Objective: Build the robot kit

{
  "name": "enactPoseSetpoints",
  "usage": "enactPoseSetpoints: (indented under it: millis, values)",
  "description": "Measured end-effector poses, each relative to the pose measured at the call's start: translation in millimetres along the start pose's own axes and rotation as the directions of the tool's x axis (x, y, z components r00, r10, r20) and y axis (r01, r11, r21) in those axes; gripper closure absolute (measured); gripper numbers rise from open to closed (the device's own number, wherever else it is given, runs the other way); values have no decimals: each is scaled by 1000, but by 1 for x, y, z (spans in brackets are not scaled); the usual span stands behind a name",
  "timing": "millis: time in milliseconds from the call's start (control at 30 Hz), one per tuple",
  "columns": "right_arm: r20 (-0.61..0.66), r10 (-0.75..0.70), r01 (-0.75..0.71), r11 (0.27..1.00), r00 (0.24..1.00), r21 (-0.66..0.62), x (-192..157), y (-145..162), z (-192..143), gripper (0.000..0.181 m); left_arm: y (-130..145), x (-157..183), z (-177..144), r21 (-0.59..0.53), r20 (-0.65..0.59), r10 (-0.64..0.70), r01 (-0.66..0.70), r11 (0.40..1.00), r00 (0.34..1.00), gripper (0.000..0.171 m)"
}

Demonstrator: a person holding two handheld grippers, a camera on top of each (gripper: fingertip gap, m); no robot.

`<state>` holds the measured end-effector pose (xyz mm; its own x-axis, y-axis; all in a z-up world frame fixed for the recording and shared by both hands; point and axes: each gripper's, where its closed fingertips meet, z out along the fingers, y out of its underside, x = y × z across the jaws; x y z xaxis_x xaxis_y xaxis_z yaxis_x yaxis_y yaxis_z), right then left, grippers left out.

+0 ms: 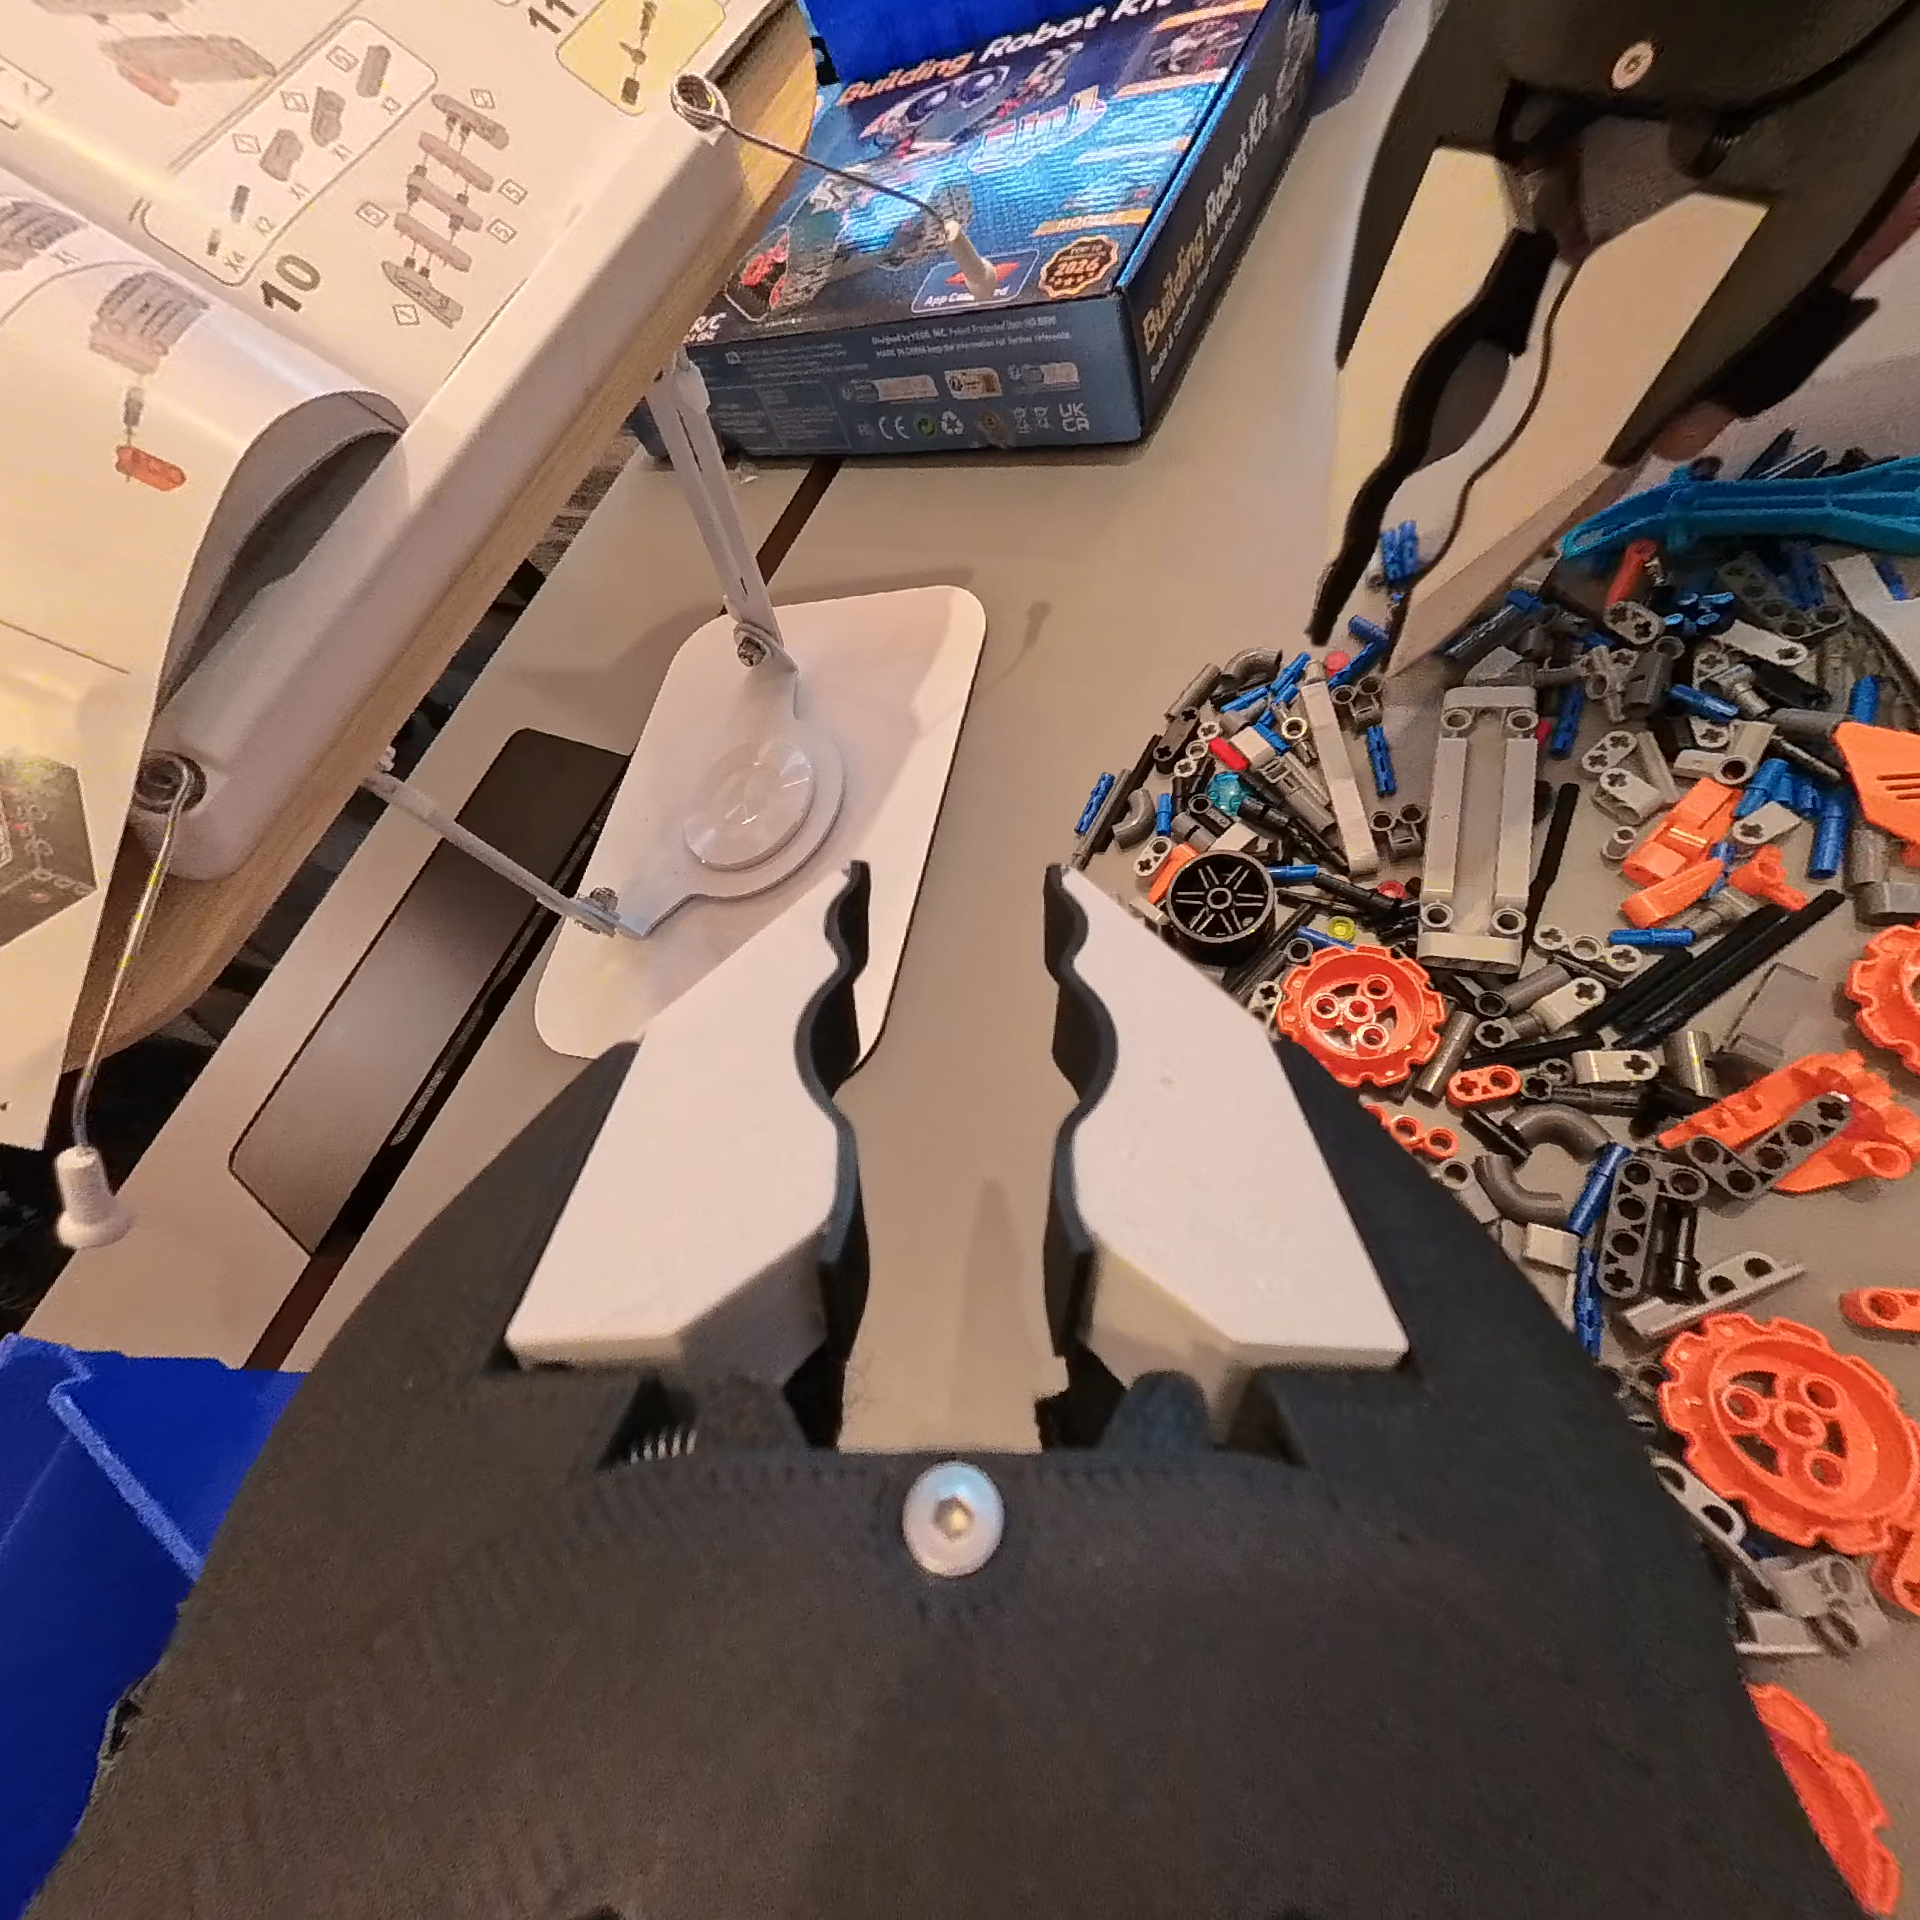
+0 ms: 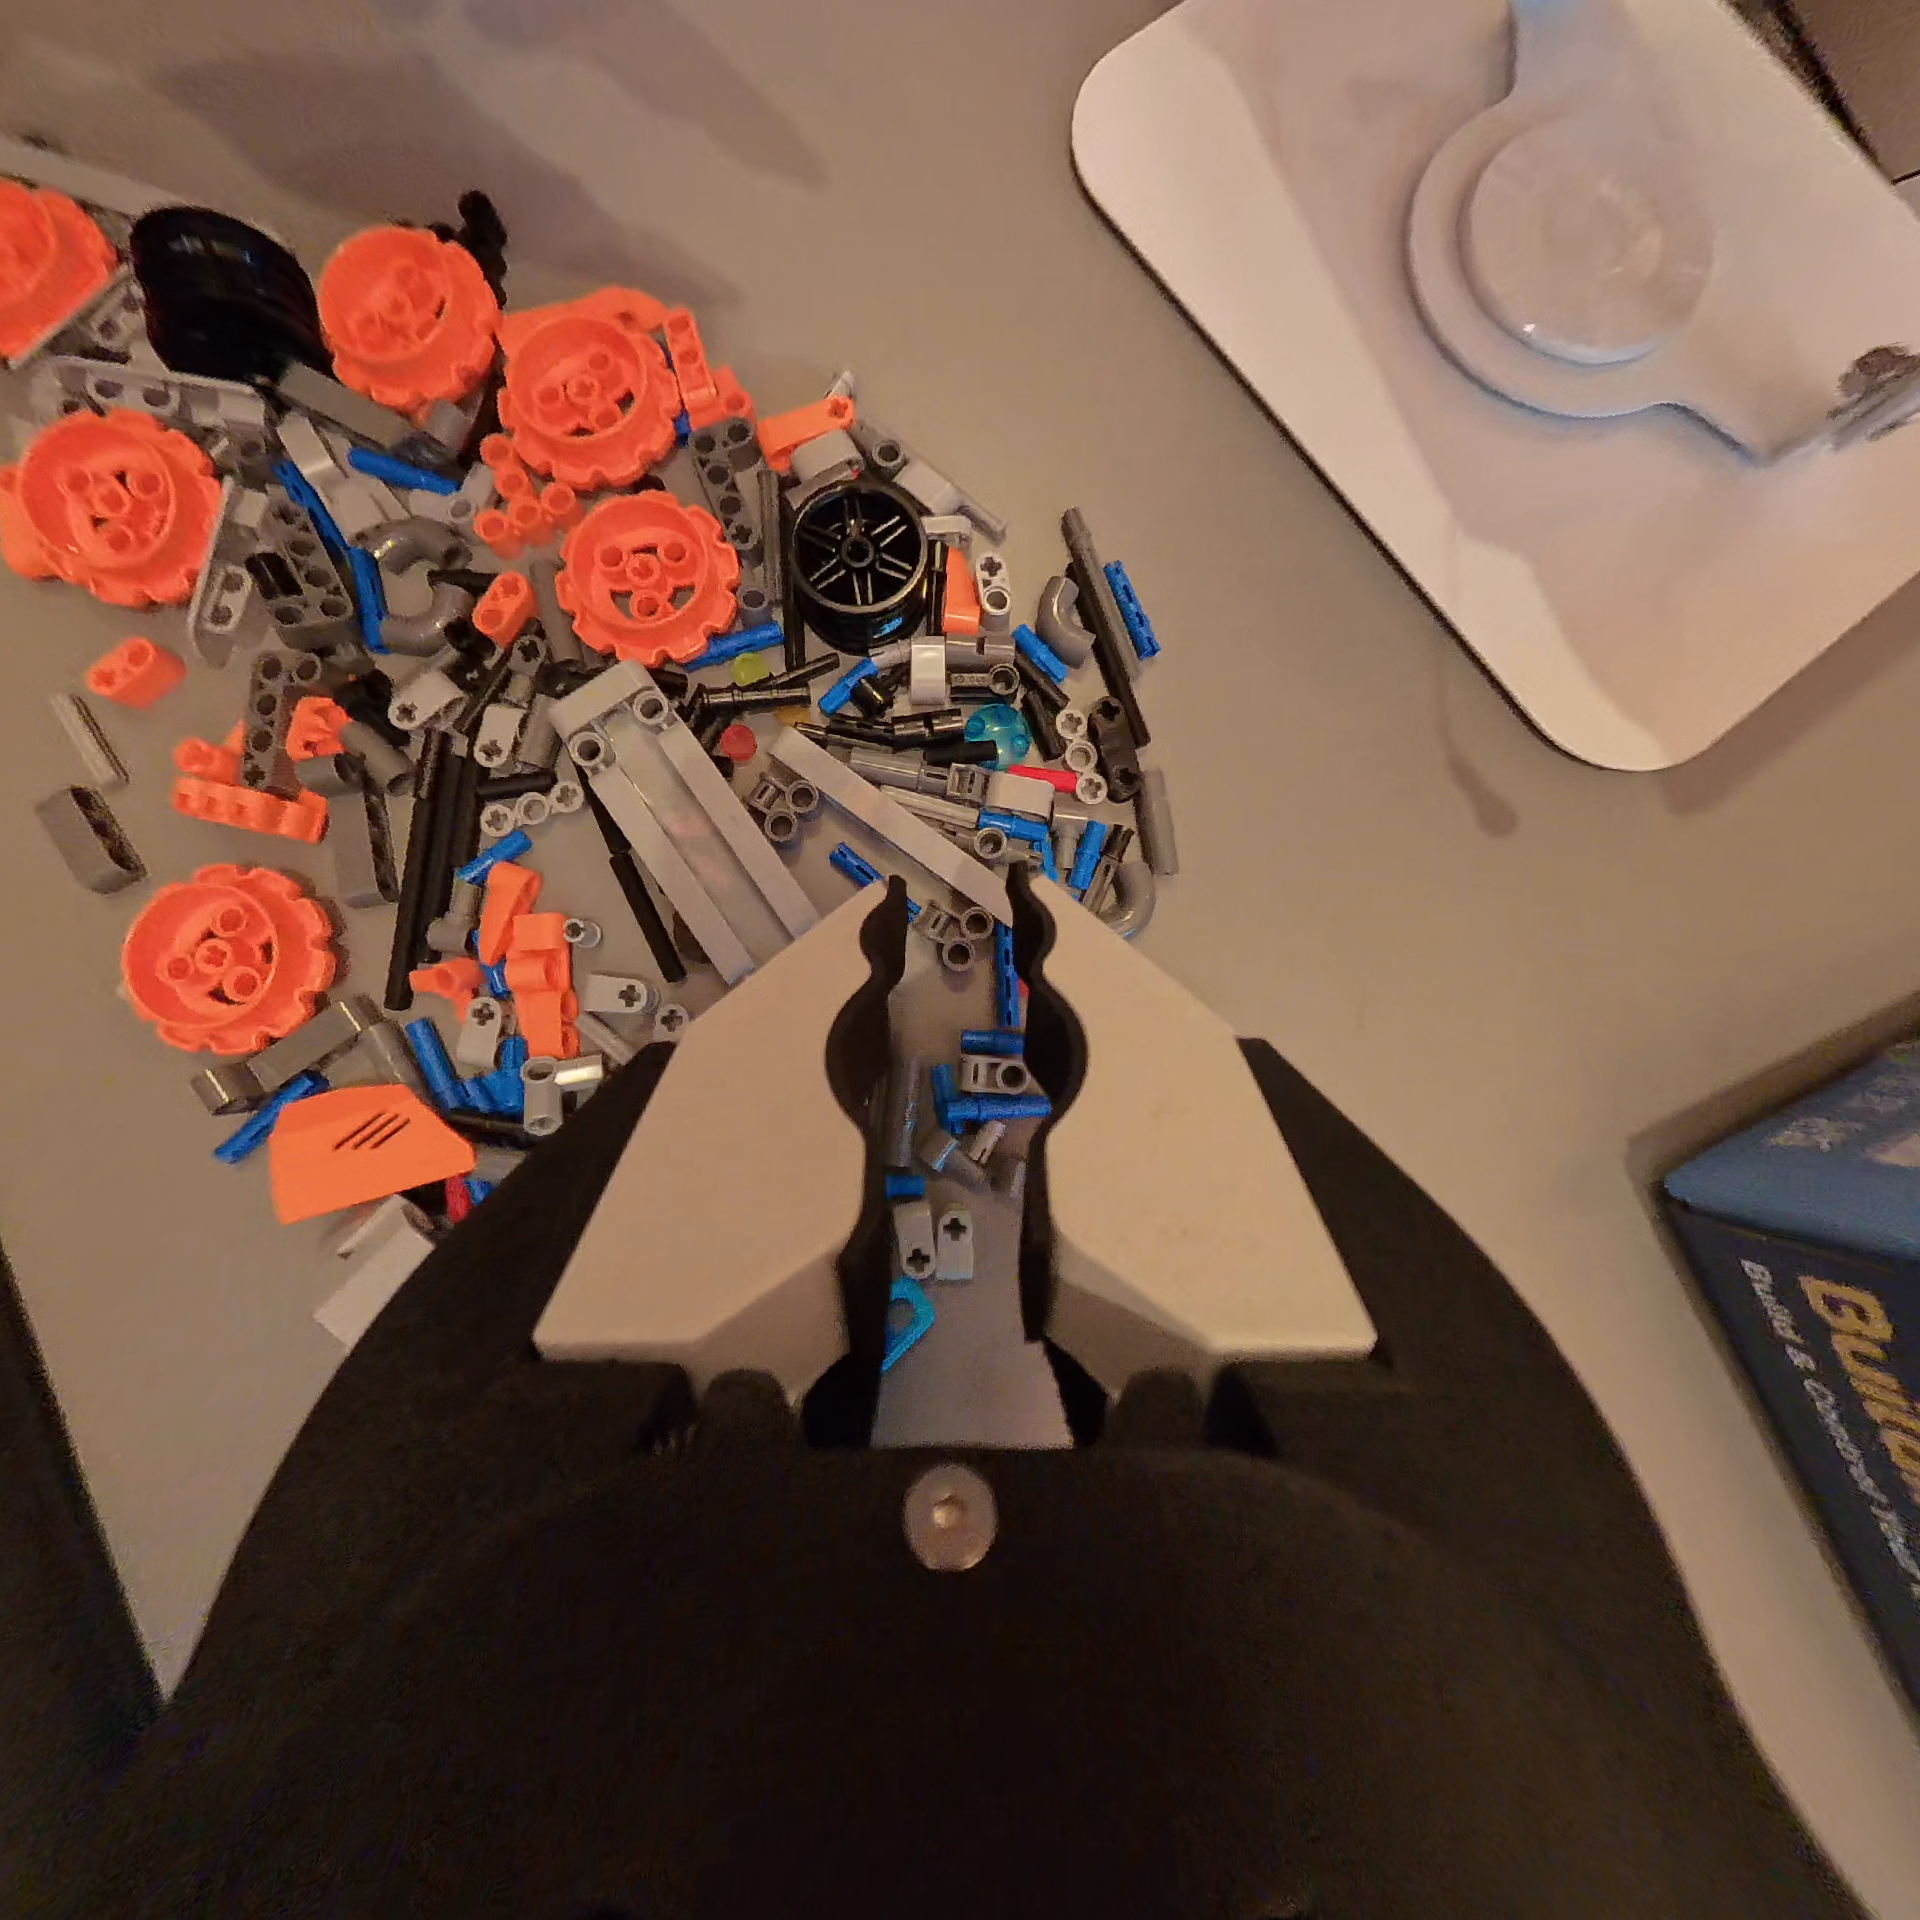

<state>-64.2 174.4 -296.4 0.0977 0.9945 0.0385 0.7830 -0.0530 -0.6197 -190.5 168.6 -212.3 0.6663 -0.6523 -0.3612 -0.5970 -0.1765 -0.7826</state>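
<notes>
A pile of small building pieces (image 1: pixel 1558 883) lies on the grey table: orange gear wheels (image 1: pixel 1356 1008), a black wheel rim (image 1: pixel 1221 902), grey beams, blue pins. My left gripper (image 1: pixel 954 894) is open and empty over bare table, between the pile and a white stand base (image 1: pixel 894 707). My right gripper (image 2: pixel 954 883) is partly open and holds nothing. It hovers over small grey and blue pieces at the pile's edge (image 2: pixel 966 1081), near a long grey frame (image 2: pixel 675 810). It also shows in the left wrist view (image 1: pixel 1361 634), pointing down at the pile's far side.
A book stand holds an open instruction booklet (image 1: pixel 208 260) at the left, on thin metal arms. A blue kit box (image 1: pixel 997 260) lies at the back and also shows in the right wrist view (image 2: pixel 1818 1351). A blue bin (image 1: pixel 94 1475) sits at the lower left. The left gripper's tips are roughly 15 cm from the right gripper's. The black wheel rim (image 1: pixel 1221 902) sits 8 cm or so from the ends of my right fingers. My right wrist view (image 2: pixel 857 558) looks at it from another angle.
</notes>
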Motion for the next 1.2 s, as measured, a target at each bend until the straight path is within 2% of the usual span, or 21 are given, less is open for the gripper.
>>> enactPoseSetpoints:
  millis: [133, 333, 500, 733, 833, 933, 1033, 1100, 1200]
  values:
    - [67, 1, 2, 999, 998, -47, -6, 9, -2, 166, 2, 0, 0, -7, -4, 0, 0, 1000, 1000, 141]
    - [166, -56, 65, 997, 985, -50, -34, 22, -14, 167, 6, 3, 2, -20, -22, 0, 0, 1000, 1000, 141]
    - [148, -38, 44, 998, 988, -41, -38, 25, -9, 154, 6, 5, 4, -24, -27, 5, -6, 1000, 1000, 141]
    - [163, -85, 102, 990, 983, -96, -47, 27, -1, 167, 4, -2, -2, -14, -8, -1, 1, 1000, 1000, 141]
    - [187, -98, 111, 992, 977, -60, -49, 12, -5, 171, 2, -3, -3, -8, -5, -3, 3, 1000, 1000, 141]
    - [117, -114, 118, 992, 987, -32, -34, -11, 2, 167, 1, -4, -5, -4, 1, -3, 3, 1000, 1000, 141]
    - [110, -113, 114, 993, 987, 2, -25, -34, 16, 165, 0, -5, -6, -1, 6, -4, 4, 1000, 1000, 141]
    - [154, -122, 120, 993, 981, 23, -33, -47, 20, 164, 0, -7, -7, -1, 11, -1, 1, 1000, 1000, 141]
    - [237, -196, 189, 981, 951, 51, -64, -57, 19, 164, 1, -8, -8, 2, 11, -5, 5, 1000, 1000, 141]
